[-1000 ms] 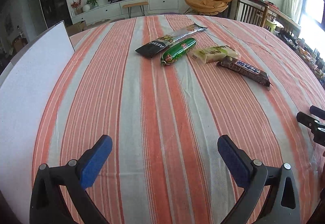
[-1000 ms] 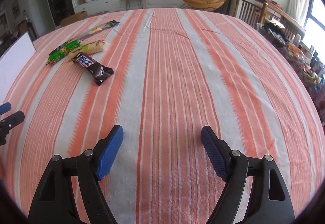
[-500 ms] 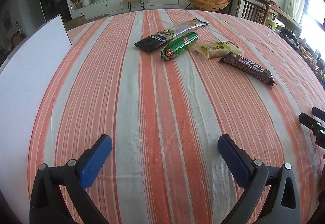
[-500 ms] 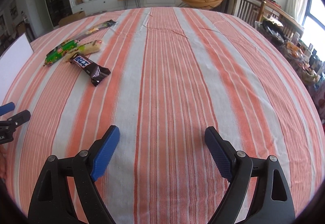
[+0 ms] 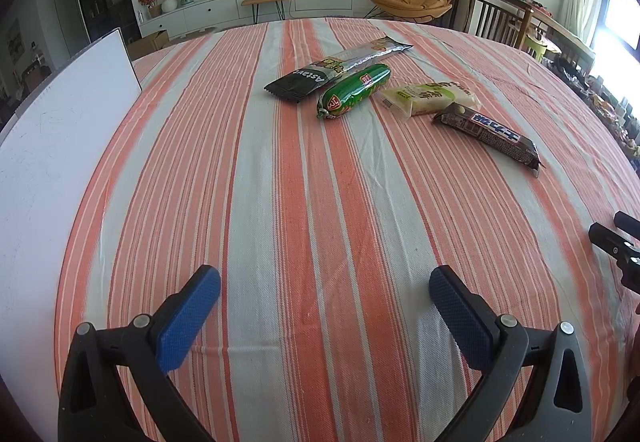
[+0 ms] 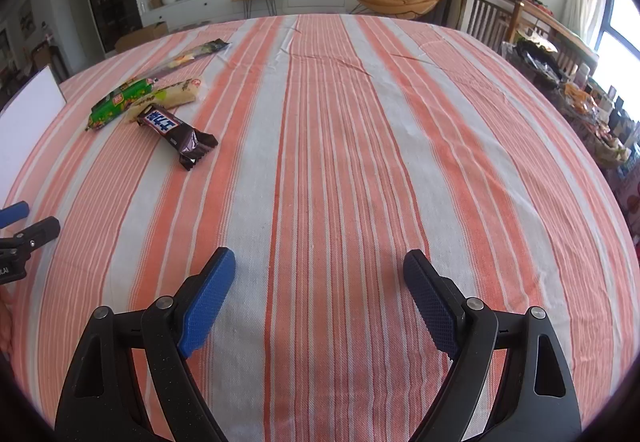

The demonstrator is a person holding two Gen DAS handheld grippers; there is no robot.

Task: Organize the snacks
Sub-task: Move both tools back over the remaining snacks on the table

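Four wrapped snacks lie in a loose row on the far part of the bench (image 5: 320, 201), which is covered with a cloth of orange and pale grey stripes. Seen from the left wrist, the black and silver packet (image 5: 334, 67) lies farthest back and slants up to the right, with the green sausage-shaped snack (image 5: 354, 89) just beside it on its near side, the two touching or nearly so. To the right of the green one lies the pale yellow-green pack (image 5: 430, 97), and the dark brown chocolate bar (image 5: 488, 131) lies with one end against or just at that pack's near corner, running down to the right. In the right wrist view the same group sits at the upper left, the chocolate bar (image 6: 176, 133) nearest the camera, the green snack (image 6: 120, 101) and the pale pack (image 6: 172, 97) behind it, and the long silver packet farther back. A white board (image 5: 44, 161) stands along the left edge of the bench. The left tongs (image 5: 324, 292) hang above bare cloth with the blue pads spread wide and nothing between them. The right tongs (image 6: 318, 278) are likewise spread wide over bare striped cloth, gripping nothing, well apart from the snacks. Each pair of tongs shows at the edge of the other's view, near each other and low over the near part of the bench.
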